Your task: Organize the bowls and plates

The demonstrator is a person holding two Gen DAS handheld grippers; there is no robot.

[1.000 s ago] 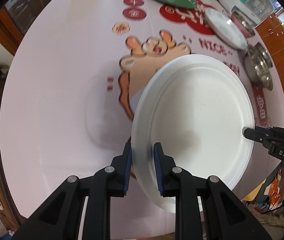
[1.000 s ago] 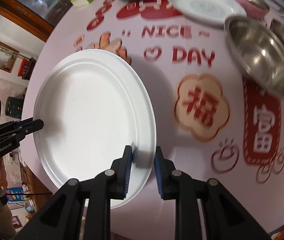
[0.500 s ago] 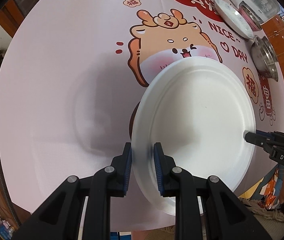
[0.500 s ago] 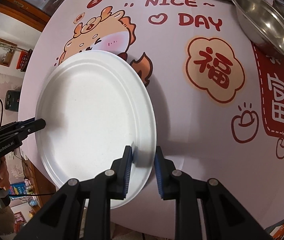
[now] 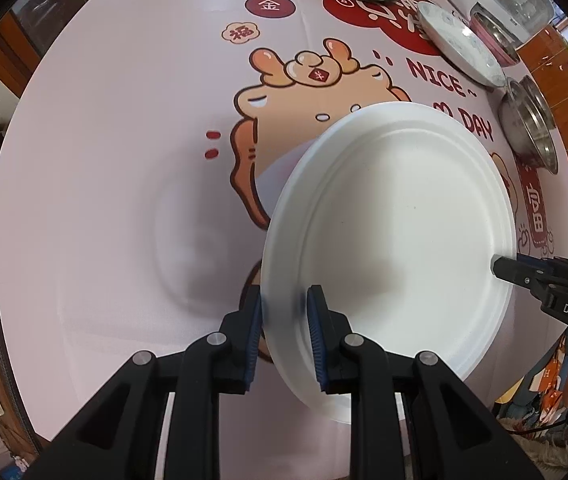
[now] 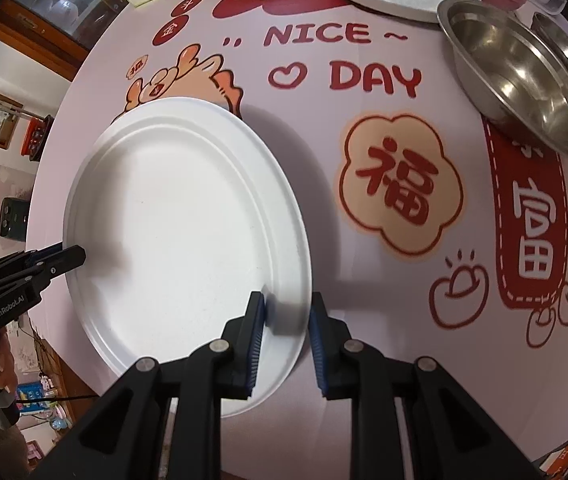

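White round plate [image 5: 396,236], empty, tilted above table, rim clamped.

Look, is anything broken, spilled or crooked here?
Nothing broken or spilled. The only oddity: the white plate hangs tilted above the tablecloth, pinched at opposite rims by the left gripper and right gripper.

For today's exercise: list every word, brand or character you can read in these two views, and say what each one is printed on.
"NICE~" and "DAY": tablecloth, red letters.
"福": tablecloth, in the flower badge; again in a small badge.
"富": tablecloth, red banner.
"金": tablecloth, red disc; the discs beyond it are too small to read.
"DAS": right gripper body.
"GenRobot.AI": left gripper body.
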